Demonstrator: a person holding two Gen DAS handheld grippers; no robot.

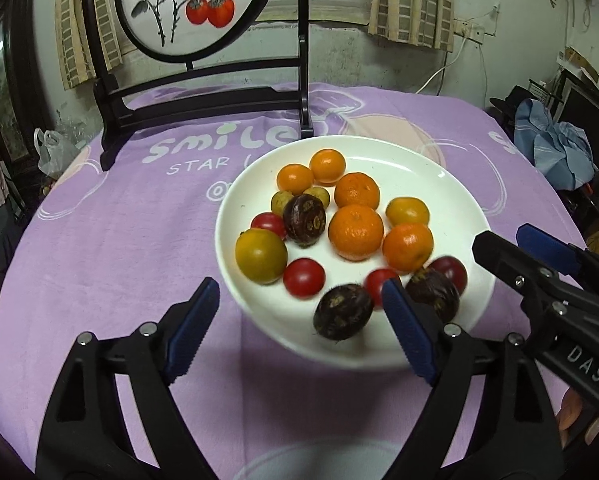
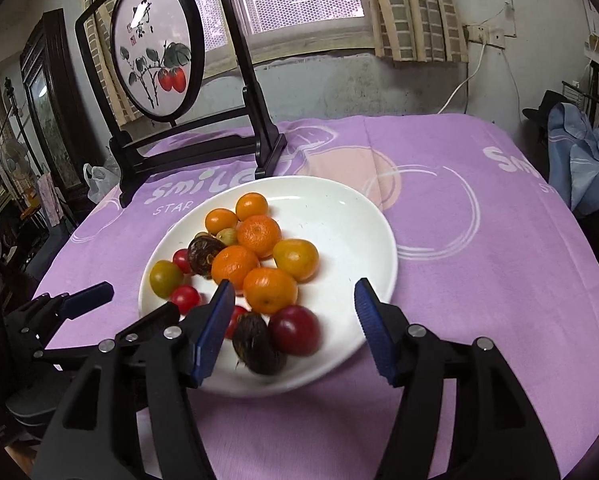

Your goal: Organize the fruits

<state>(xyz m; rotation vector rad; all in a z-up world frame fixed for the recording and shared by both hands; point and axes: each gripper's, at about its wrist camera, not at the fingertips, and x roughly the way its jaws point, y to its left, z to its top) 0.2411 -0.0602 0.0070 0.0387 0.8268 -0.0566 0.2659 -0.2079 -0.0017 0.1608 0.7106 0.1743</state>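
Observation:
A white plate (image 1: 419,168) on the purple cloth holds several orange tangerines (image 1: 355,232), red cherry tomatoes (image 1: 303,278), yellow-green fruits (image 1: 260,255) and dark brown water chestnuts (image 1: 342,311). My left gripper (image 1: 305,324) is open and empty at the plate's near rim. My right gripper (image 2: 295,330) is open and empty, its jaws either side of a dark chestnut (image 2: 257,344) and a dark red tomato (image 2: 294,330) at the plate's (image 2: 347,216) near edge. The right gripper also shows in the left wrist view (image 1: 515,248), and the left gripper in the right wrist view (image 2: 81,300).
A black wooden stand with a round painted screen (image 1: 191,4) stands on the table behind the plate, also in the right wrist view (image 2: 155,68). The purple tablecloth (image 1: 119,240) covers a round table. A blue cloth pile (image 1: 559,148) lies off the right edge.

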